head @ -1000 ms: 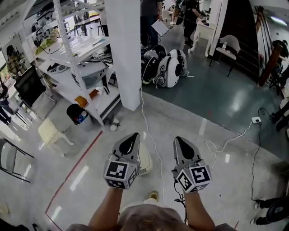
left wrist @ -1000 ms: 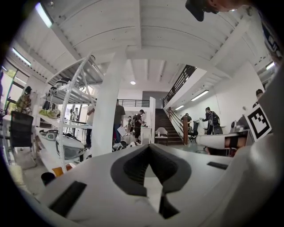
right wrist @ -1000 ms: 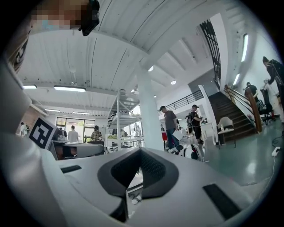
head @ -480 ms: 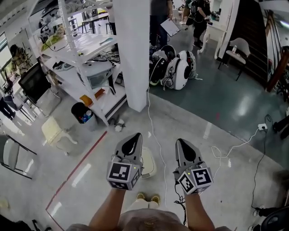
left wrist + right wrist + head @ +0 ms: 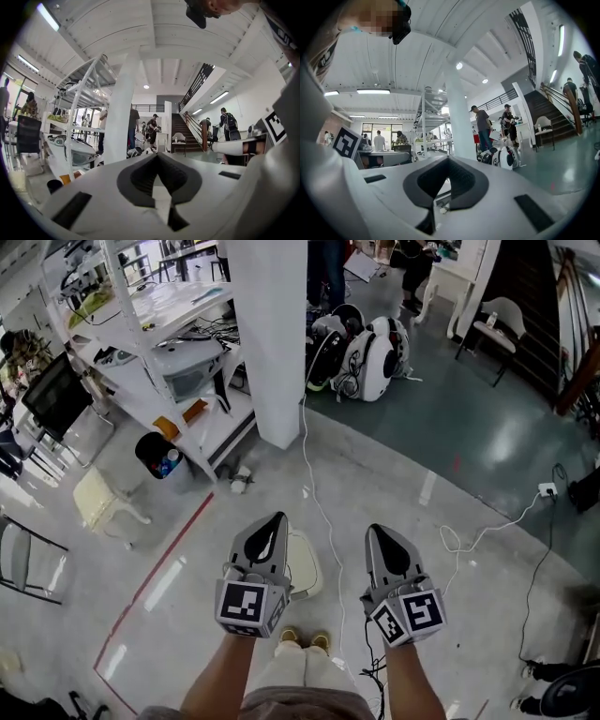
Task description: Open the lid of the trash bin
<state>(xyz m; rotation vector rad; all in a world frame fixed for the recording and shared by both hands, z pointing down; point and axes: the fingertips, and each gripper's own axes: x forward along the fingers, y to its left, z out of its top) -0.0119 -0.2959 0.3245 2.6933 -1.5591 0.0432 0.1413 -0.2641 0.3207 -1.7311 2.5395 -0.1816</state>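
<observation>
Since the earlier frame, my shoes (image 5: 303, 640) have come into the head view, just behind the white trash bin (image 5: 306, 570). It stands on the floor between the left gripper (image 5: 276, 518) and right gripper (image 5: 375, 530), lid apparently down. Both tongs are closed on nothing, so pressed tips may skid off the lid and shove the bin onto the cable (image 5: 323, 521) beside it.

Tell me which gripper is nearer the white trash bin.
Left. In the head view the left gripper overlaps the left edge of the white trash bin; the right gripper sits off to its right, clear of it.
</observation>
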